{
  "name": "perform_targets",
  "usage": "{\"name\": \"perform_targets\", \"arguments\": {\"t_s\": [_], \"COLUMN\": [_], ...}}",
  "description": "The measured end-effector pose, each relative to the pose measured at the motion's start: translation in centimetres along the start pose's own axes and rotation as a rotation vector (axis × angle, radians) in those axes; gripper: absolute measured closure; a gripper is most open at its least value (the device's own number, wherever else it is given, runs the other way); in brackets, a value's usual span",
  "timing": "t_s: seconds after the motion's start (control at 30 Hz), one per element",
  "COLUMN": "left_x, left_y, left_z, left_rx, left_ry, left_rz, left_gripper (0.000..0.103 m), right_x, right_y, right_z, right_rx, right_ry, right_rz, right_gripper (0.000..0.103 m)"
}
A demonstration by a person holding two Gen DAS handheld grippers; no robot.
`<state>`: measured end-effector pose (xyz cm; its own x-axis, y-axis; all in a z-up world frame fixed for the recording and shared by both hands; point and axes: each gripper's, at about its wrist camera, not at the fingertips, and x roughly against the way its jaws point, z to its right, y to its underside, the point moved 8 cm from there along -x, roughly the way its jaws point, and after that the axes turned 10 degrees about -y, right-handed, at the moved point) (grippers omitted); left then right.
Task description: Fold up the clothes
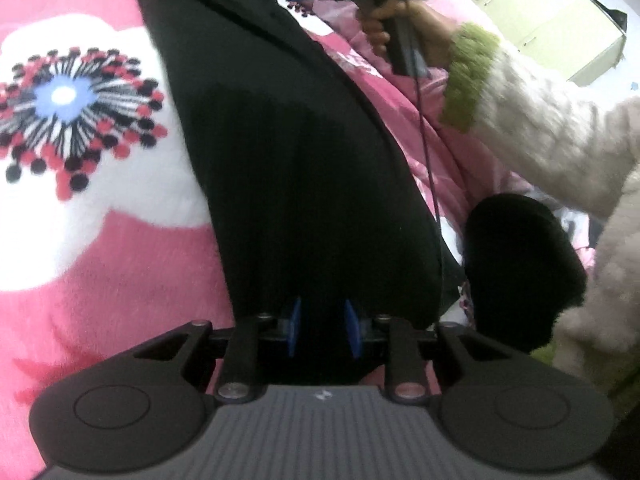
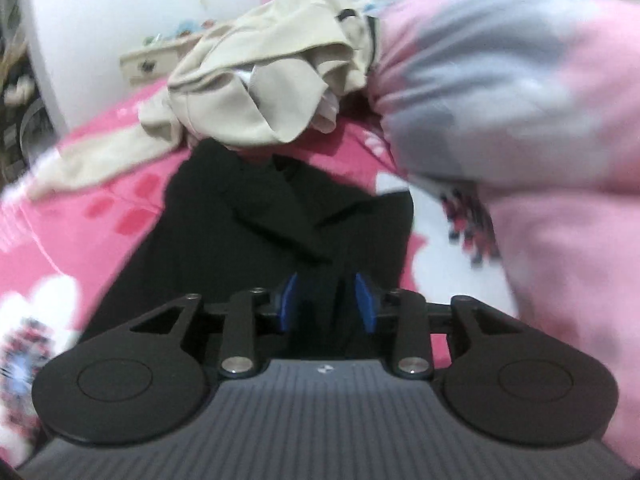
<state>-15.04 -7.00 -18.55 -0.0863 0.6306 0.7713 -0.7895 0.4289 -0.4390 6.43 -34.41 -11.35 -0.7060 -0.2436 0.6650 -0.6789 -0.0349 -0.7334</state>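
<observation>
Left gripper (image 1: 322, 330) fingers are sitting slightly apart, right gripper (image 2: 326, 300) fingers wider, neither visibly pinching the long black fabric garment (image 1: 304, 168) lying under both, so it's risking slipping and bunching mid-fold.

Counts, both wrist views.

Clothes: 2 kinds seen. One black garment (image 1: 304, 168), long, dark cloth, laid out on the bed. One beige crumpled garment (image 2: 264, 92), light woven cloth, heaped just beyond the black one's far end.

Bedding: one pink fleece blanket with white flower shapes (image 1: 100, 260); one bulky pink-and-grey quilt (image 2: 520, 112), bunched at the right of the right wrist view.

Large printed flower centres with black, red and white rays (image 1: 68, 116): one sharp in the left view; blurred prints in the right view, count not settled.

Two-finger grippers: 2, one per view, each with 2 blue pads.

Small black fuzzy item (image 1: 520, 276): 1, kind unclear.
</observation>
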Motion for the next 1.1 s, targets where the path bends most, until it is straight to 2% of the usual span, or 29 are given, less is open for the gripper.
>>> {"name": "perform_targets", "arguments": {"t_s": [0.03, 0.07, 0.3, 0.4, 0.43, 0.5, 0.53, 0.63, 0.77, 0.9, 1.1], "left_x": [-0.1, -0.2, -0.6, -0.8, -0.9, -0.7, -0.7, -0.6, -0.1, 0.3, 1.4], "left_y": [0.0, 0.0, -0.3, -0.2, -0.2, -0.2, -0.1, 0.2, 0.3, 0.7, 0.8], "left_z": [-0.1, -0.1, -0.3, -0.3, -0.3, 0.0, 0.1, 0.2, -0.1, -0.1, -0.6], "left_rx": [0.004, 0.005, 0.028, 0.038, 0.039, 0.039, 0.039, 0.037, 0.033, 0.035, 0.027], "left_ry": [0.010, 0.018, 0.064, 0.075, 0.077, 0.081, 0.083, 0.086, 0.089, 0.090, 0.090], "left_rz": [-0.008, -0.014, -0.049, -0.054, -0.055, -0.055, -0.055, -0.055, -0.058, -0.064, -0.073], "left_gripper": [0.078, 0.078, 0.078, 0.078, 0.078, 0.078, 0.078, 0.078, 0.078, 0.078, 0.078], "right_x": [-0.8, -1.5, -4.8, -5.9, -6.0, -5.9, -5.6, -4.1, -3.3, -3.0, -4.9], "right_y": [-0.1, -0.2, -1.6, -1.8, -1.9, -2.3, -2.7, -4.0, -4.3, -3.8, -2.4], "right_z": [-0.2, -0.4, -2.8, -3.6, -3.6, -3.2, -2.7, 0.0, 4.3, 7.0, 8.7], "right_rx": [0.032, 0.071, 0.358, 0.447, 0.449, 0.414, 0.369, 0.134, -0.126, -0.249, -0.285], "right_ry": [-0.005, -0.009, -0.013, -0.004, -0.008, -0.016, -0.011, -0.045, -0.061, -0.051, -0.015], "right_rz": [-0.014, -0.028, -0.057, -0.064, -0.060, -0.042, -0.015, 0.092, 0.163, 0.188, 0.134], "right_gripper": [0.060, 0.058, 0.058, 0.063, 0.077, 0.096, 0.098, 0.099, 0.100, 0.100, 0.099]}}
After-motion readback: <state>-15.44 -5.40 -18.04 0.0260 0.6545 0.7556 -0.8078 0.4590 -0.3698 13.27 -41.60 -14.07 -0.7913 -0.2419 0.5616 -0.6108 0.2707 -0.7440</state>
